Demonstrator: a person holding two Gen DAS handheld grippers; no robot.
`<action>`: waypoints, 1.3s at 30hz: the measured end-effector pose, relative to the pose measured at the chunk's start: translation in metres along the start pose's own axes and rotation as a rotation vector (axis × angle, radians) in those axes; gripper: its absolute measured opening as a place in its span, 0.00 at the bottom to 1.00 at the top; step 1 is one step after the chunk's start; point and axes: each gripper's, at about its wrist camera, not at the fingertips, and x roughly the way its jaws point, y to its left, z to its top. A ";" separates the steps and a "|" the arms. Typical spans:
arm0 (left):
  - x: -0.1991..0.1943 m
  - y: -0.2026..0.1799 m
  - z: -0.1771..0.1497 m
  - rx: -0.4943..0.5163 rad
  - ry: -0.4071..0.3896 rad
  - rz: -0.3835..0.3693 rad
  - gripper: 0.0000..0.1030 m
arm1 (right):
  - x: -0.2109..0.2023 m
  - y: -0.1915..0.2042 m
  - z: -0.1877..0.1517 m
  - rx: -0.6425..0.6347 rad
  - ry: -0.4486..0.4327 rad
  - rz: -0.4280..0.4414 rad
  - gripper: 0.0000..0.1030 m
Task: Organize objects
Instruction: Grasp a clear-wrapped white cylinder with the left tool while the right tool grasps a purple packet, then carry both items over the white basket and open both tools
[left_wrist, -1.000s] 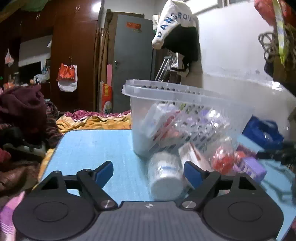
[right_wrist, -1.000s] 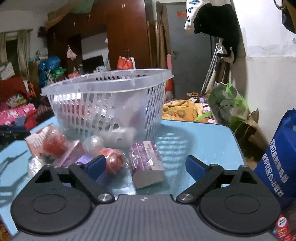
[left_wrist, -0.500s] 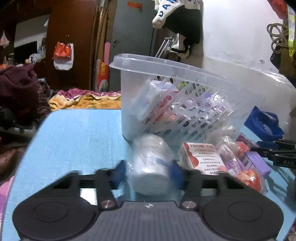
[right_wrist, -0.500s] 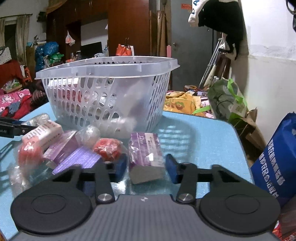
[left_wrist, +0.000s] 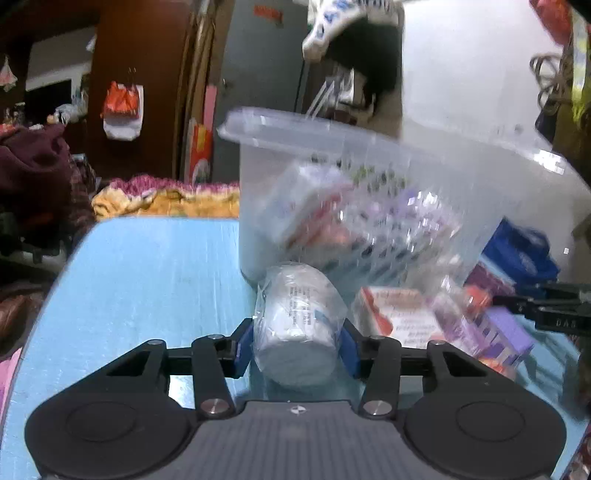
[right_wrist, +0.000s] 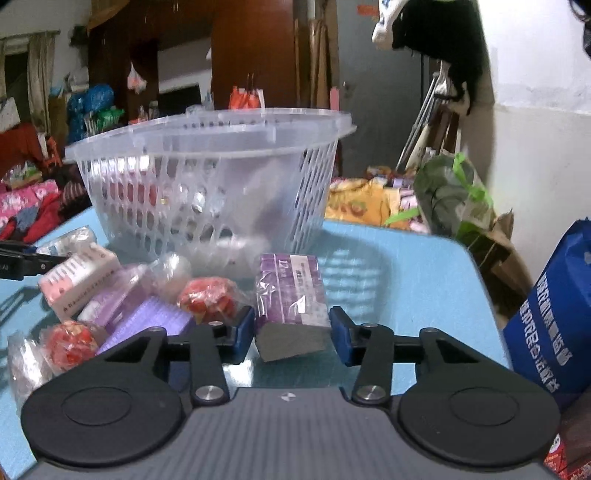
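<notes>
While both tools sit low over the blue table (right_wrist: 424, 273), each already has its item between its blue pads: the left gripper (left_wrist: 295, 345) is clamped on a white plastic-wrapped jar (left_wrist: 299, 325) lying on its side, and the right gripper (right_wrist: 291, 330) is clamped on a purple wrapped box (right_wrist: 291, 291). Both items run lengthwise straight away from the fingers toward the clear basket (right_wrist: 207, 136), so the coming move is probably a lift up and over its rim. Just beyond the jar stands the basket wall, almost touching it, which makes the left hand the nearer one; the purple box lies a little short of the basket. Both grippers tilt gently downward at the tabletop. Further left of the purple box, loose red wrapped balls (right_wrist: 207, 295) and a pink-and-white carton (right_wrist: 79, 277) still wait on the table.
</notes>
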 end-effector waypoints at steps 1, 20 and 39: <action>-0.006 0.000 -0.001 0.001 -0.037 -0.010 0.49 | -0.004 0.000 0.000 0.005 -0.022 -0.004 0.47; -0.059 -0.015 -0.015 0.085 -0.401 -0.021 0.49 | -0.043 -0.005 -0.009 0.067 -0.286 -0.038 0.47; 0.005 -0.048 0.129 -0.012 -0.249 -0.120 0.50 | 0.007 0.037 0.133 -0.035 -0.178 0.058 0.47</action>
